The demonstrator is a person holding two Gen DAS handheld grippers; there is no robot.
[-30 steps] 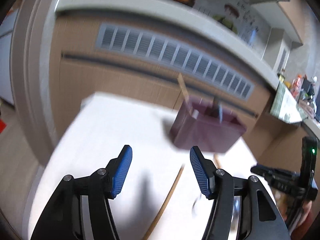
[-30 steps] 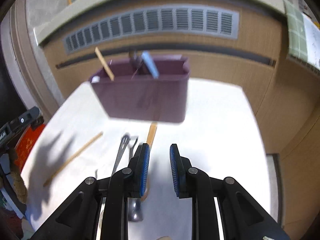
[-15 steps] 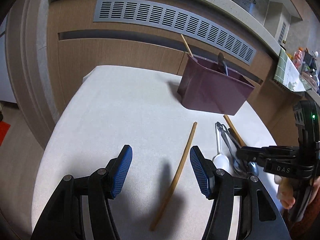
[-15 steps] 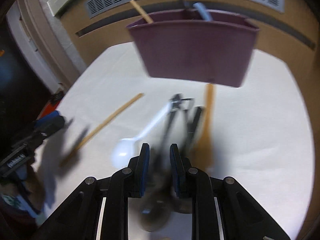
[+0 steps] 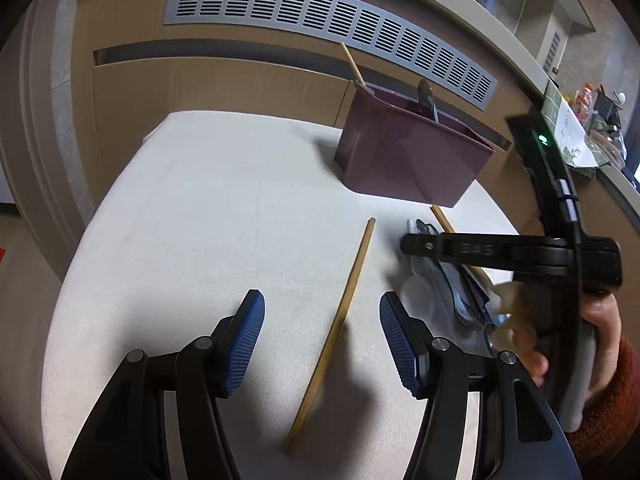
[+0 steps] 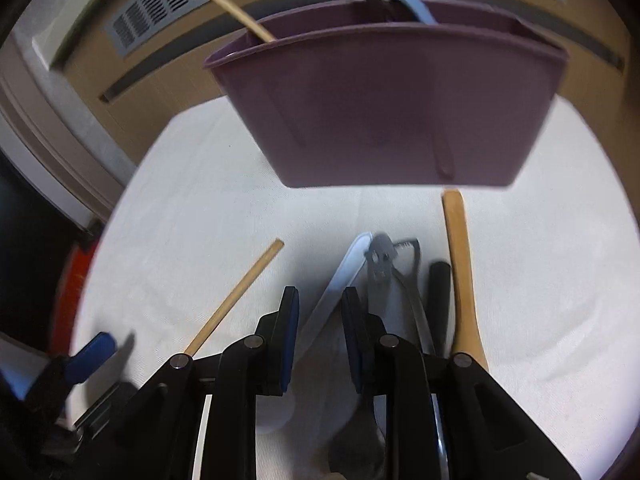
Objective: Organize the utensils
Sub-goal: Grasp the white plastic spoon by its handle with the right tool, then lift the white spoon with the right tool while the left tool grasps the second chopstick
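the left gripper [image 5: 322, 340] is hovering over the white surface [image 5: 200, 216] with its blue pads [image 5: 244, 340] standing wide apart and gripping nothing. a wooden chopstick [image 5: 340, 320] is lying on the surface between those pads. the right gripper [image 6: 319, 334] is sitting low over a cluster of utensils, its pads [image 6: 289, 340] a narrow gap apart, with the handle of a white spoon [image 6: 340, 280] running into that gap; contact cannot be confirmed. beside the spoon are lying a grey metal utensil [image 6: 380, 268], a black handle [image 6: 438, 292] and a wooden spoon [image 6: 460, 272]. the purple utensil holder [image 6: 384, 108] is standing upright at the far side of the surface, already holding a chopstick [image 6: 240, 18] and two other utensils.
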